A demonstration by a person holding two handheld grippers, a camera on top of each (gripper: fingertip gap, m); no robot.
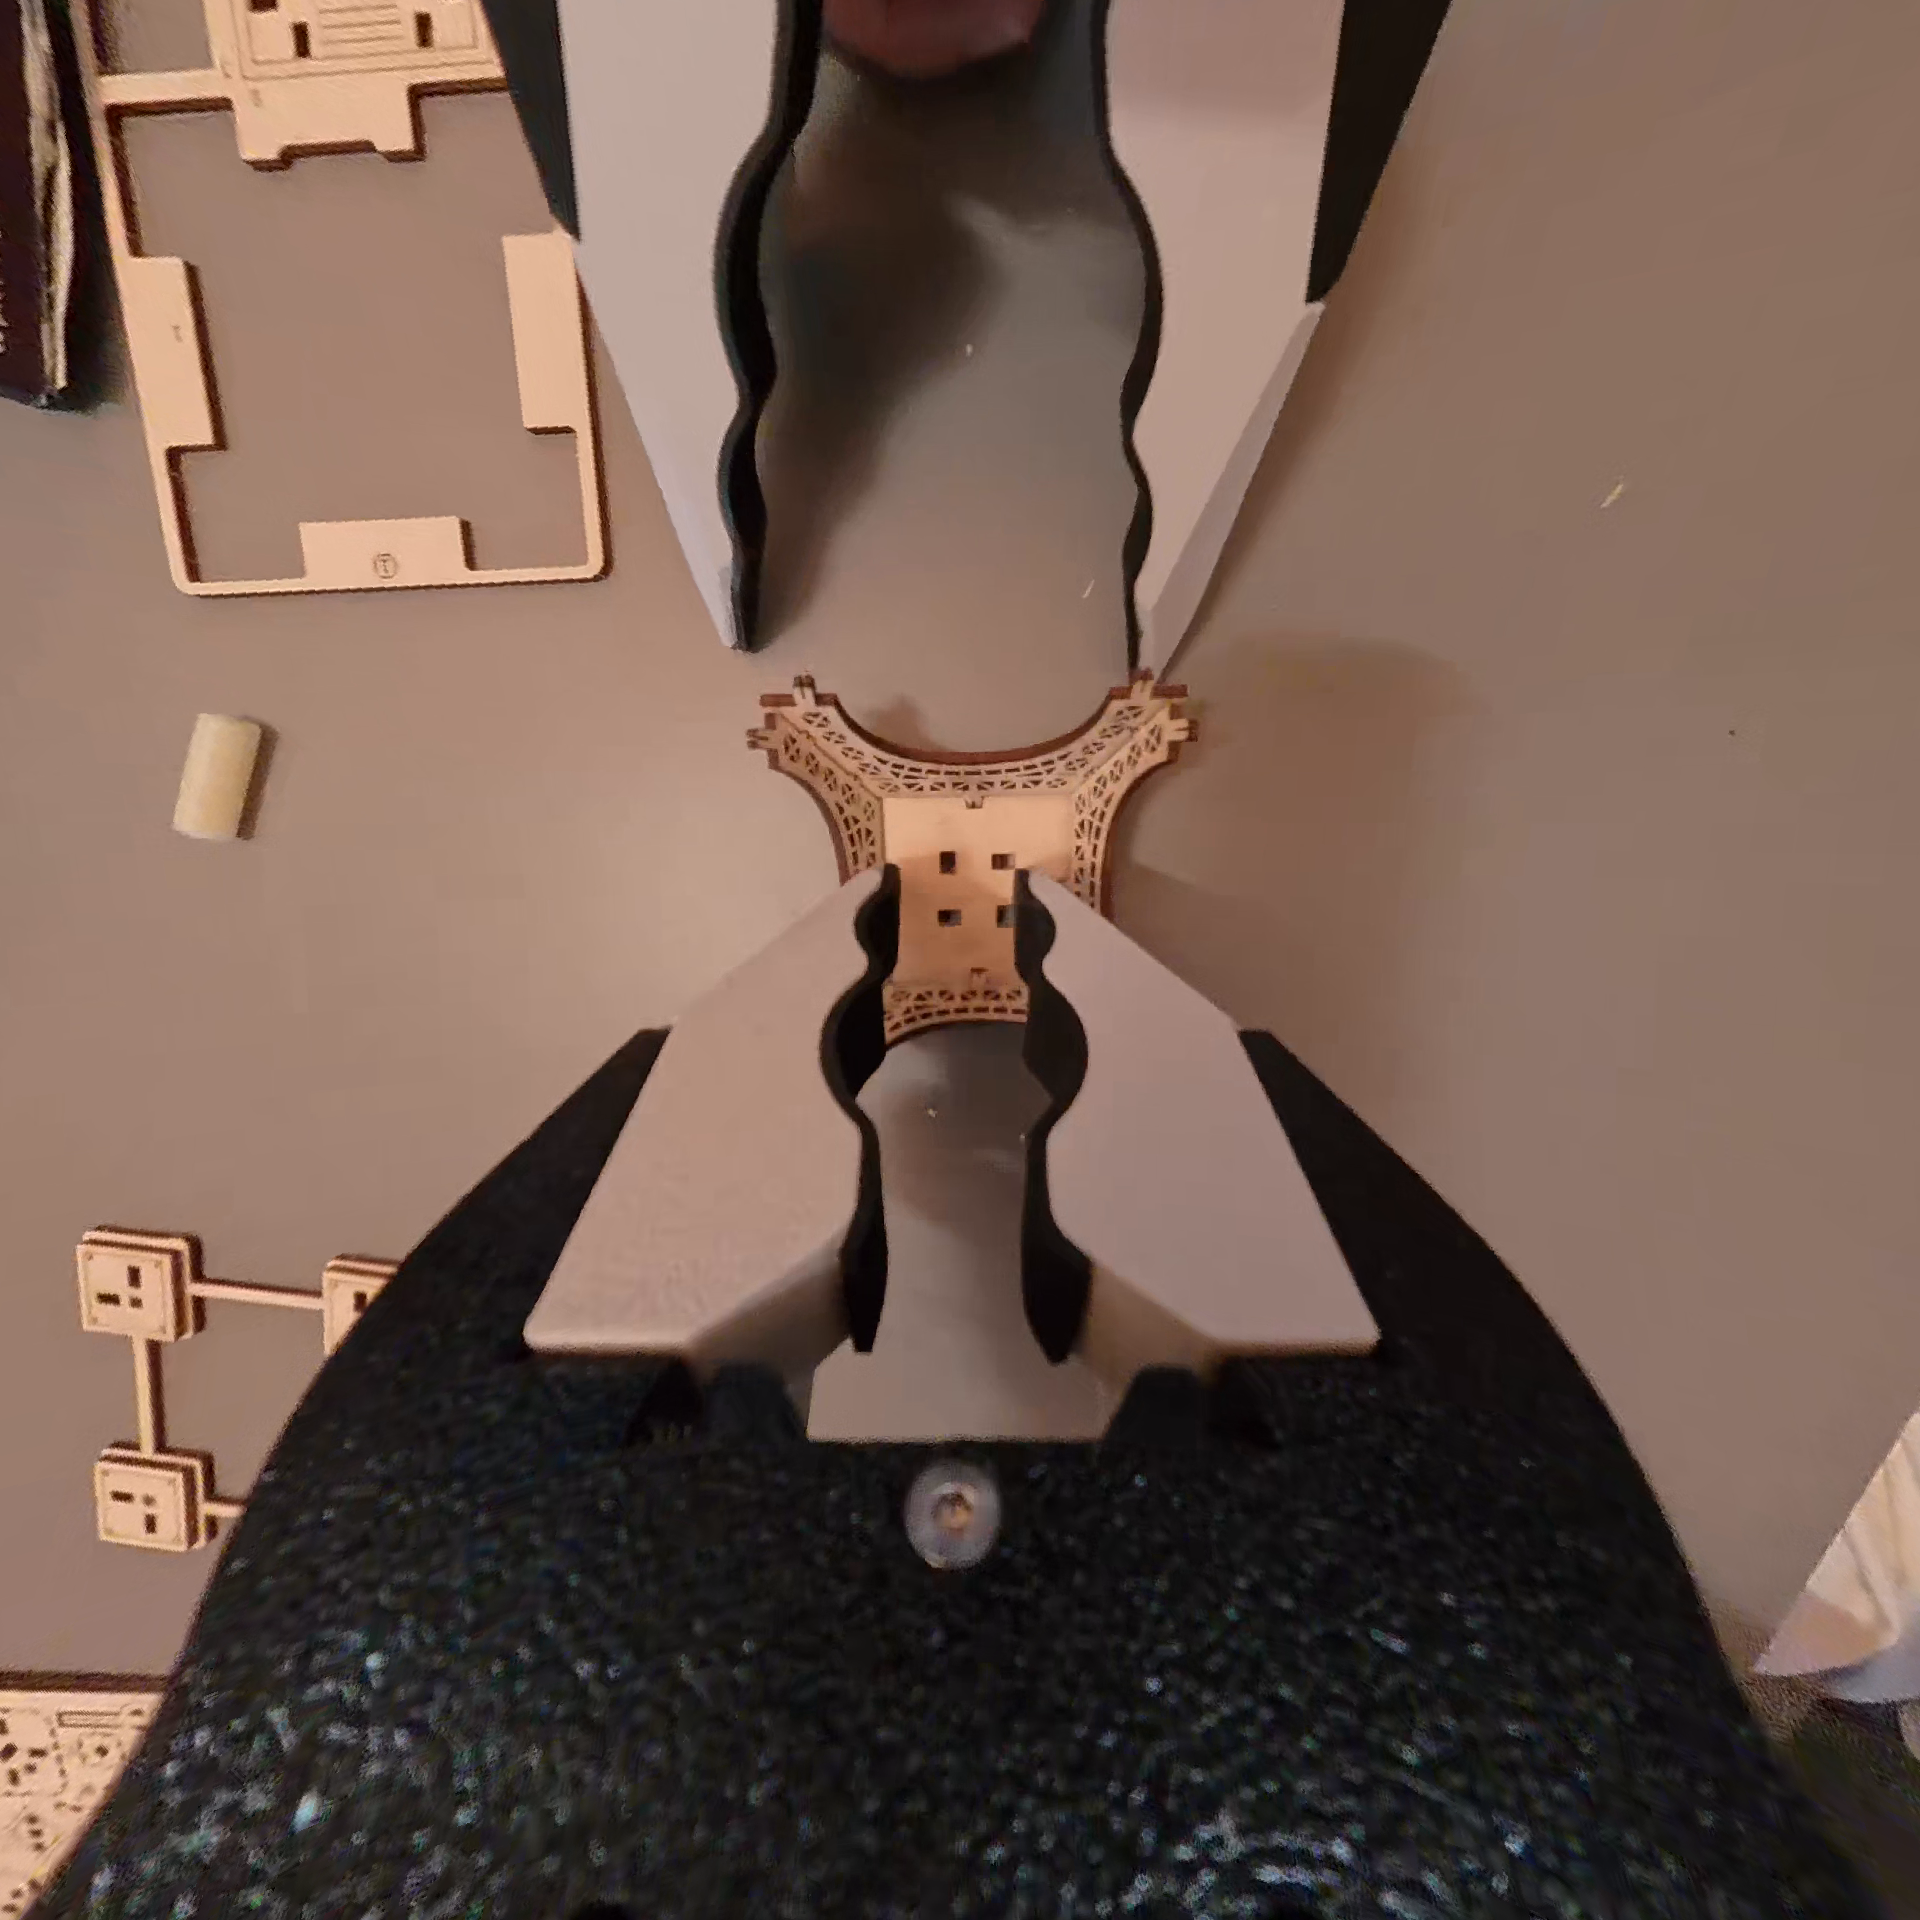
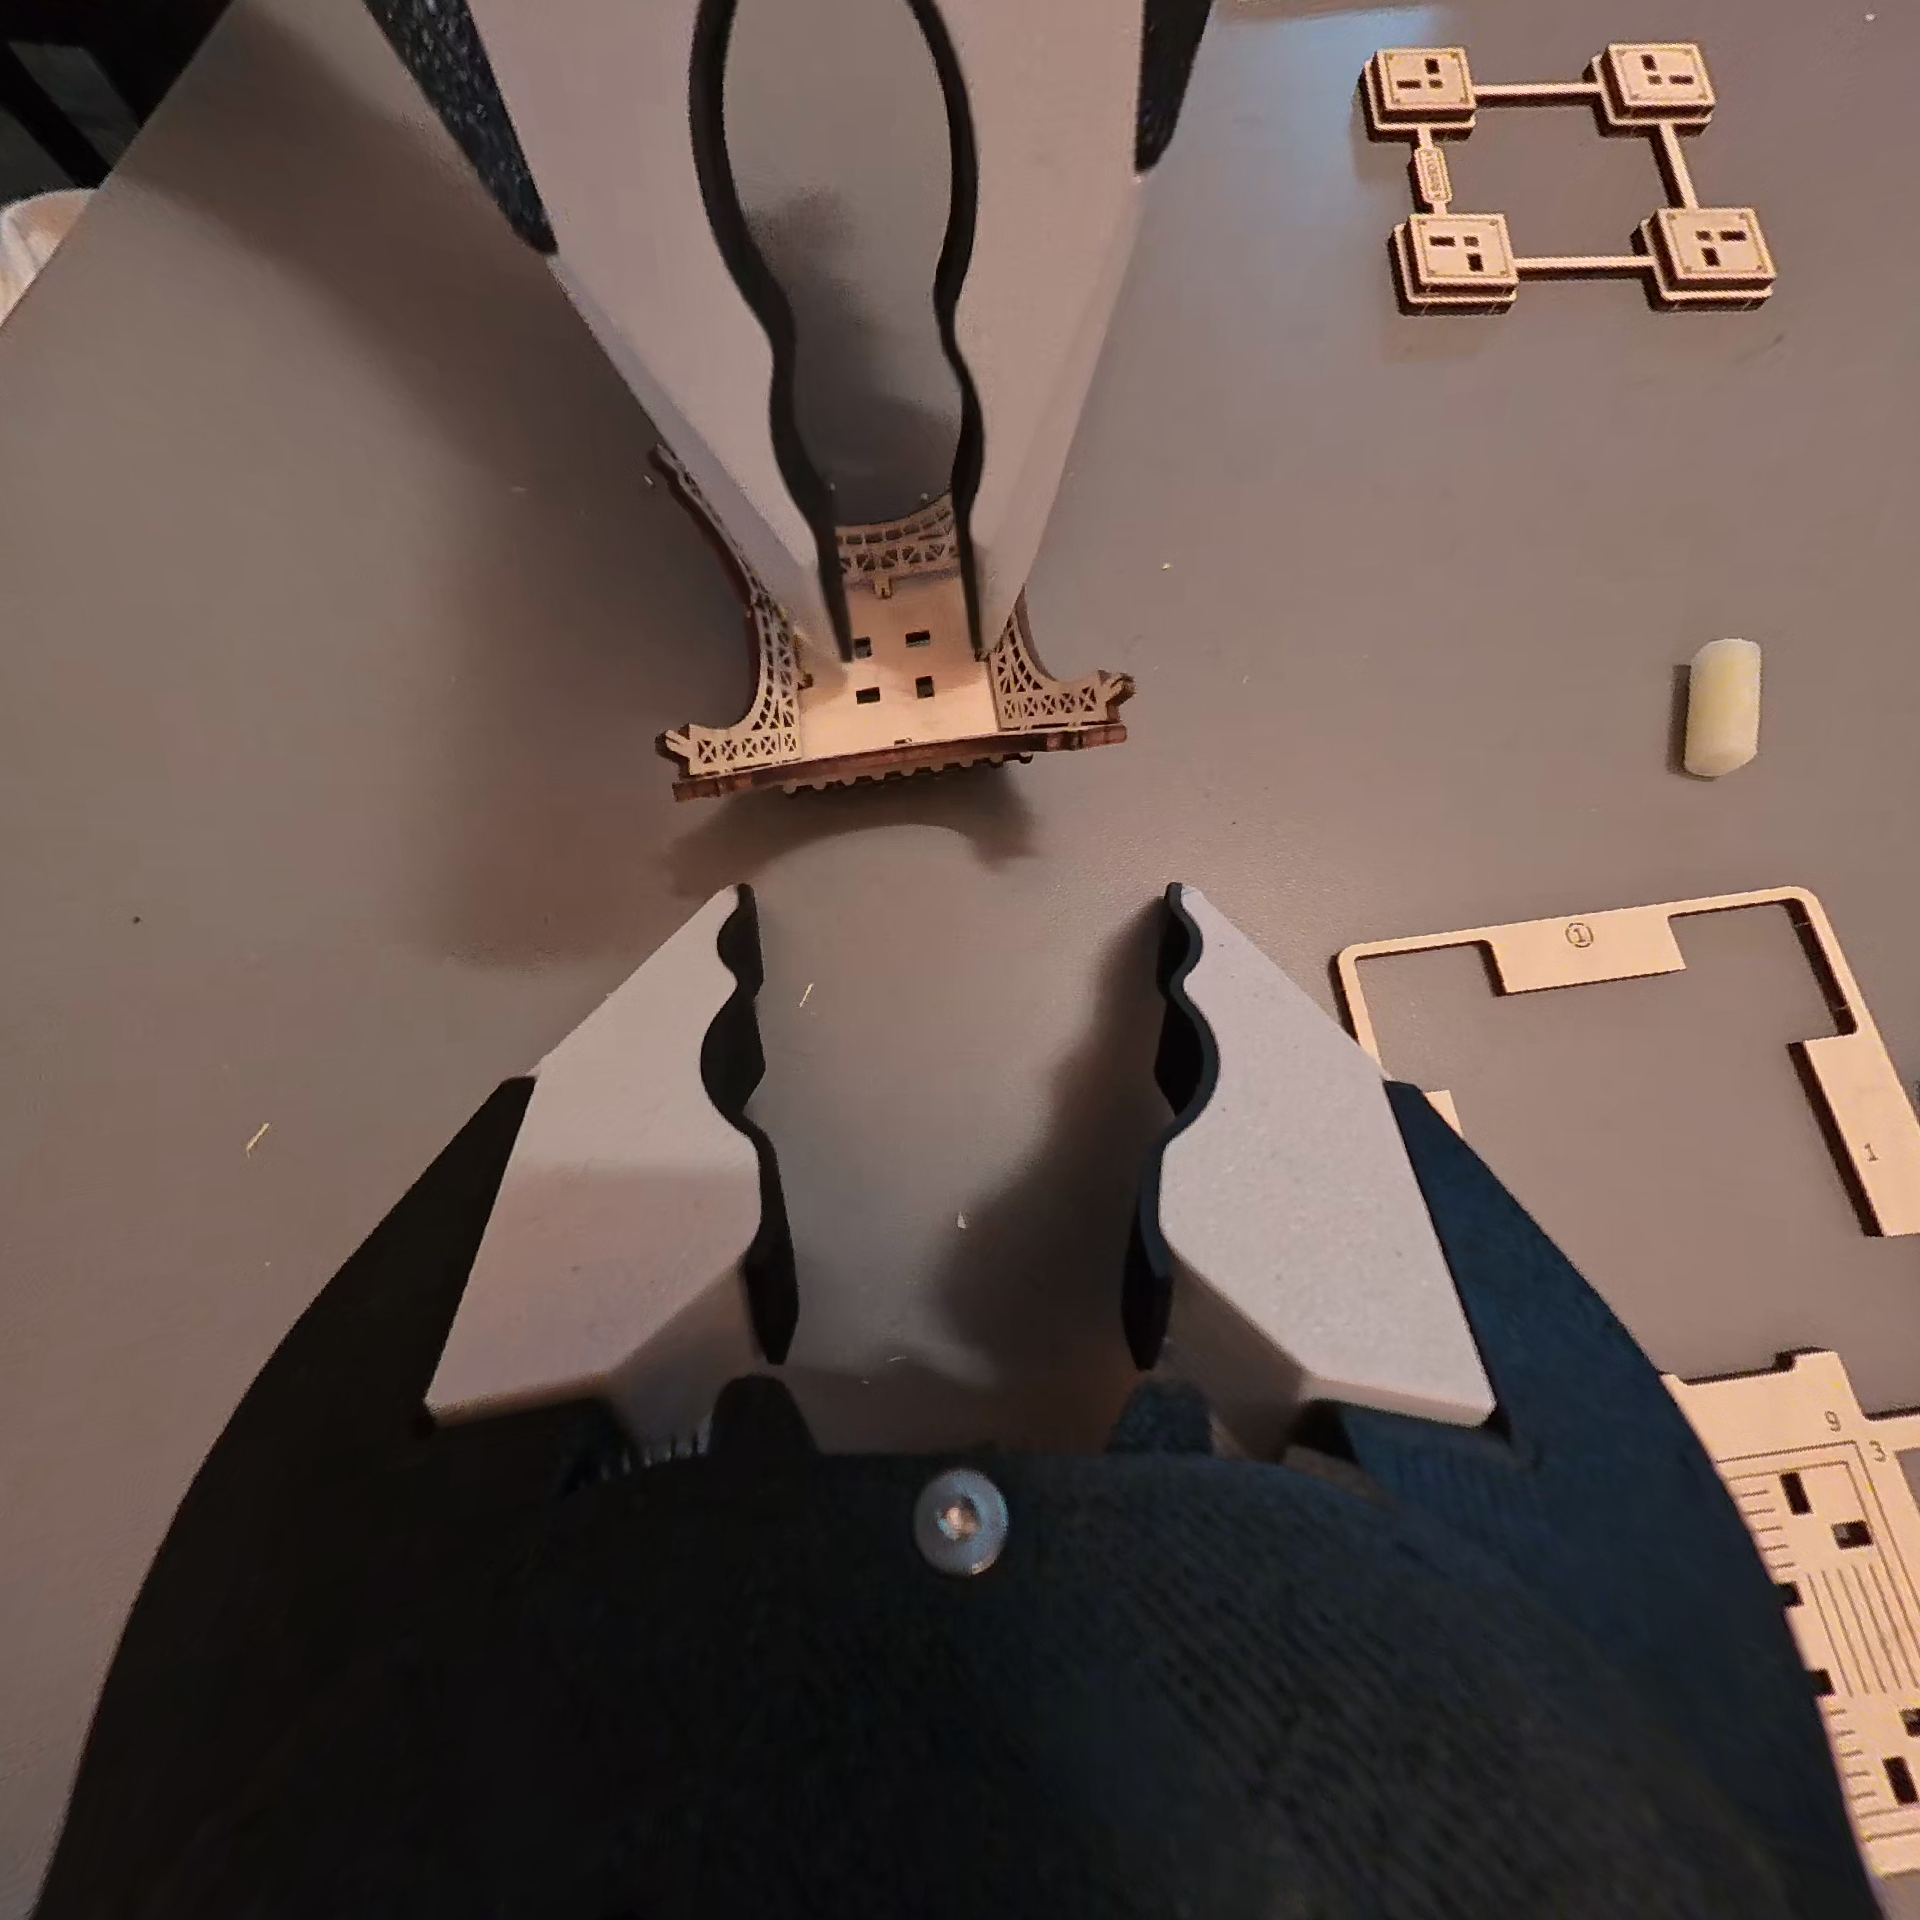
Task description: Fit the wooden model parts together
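Left gripper [image 1: 956, 883]: my fingers are narrowed over the square centre of the lattice tower base [image 1: 971, 831]; they seem to pinch it, though contact is hard to confirm.
Right gripper [image 2: 961, 894]: spread wide, holding nothing, just near of the base's edge.
Tower base: on the grey table [image 1: 1507, 623], between my two grippers.
Footing frame [image 2: 1569, 177]: four slotted pads joined by bars, far right in the right wrist view.
Other stock: emptied sheet [image 2: 1621, 1039], pale cylinder [image 2: 1722, 707].
Step in hand: steadying the base.
Next move: probably my right fingers must take the base's near edge squarely, so its leg tabs can meet the pad slots.
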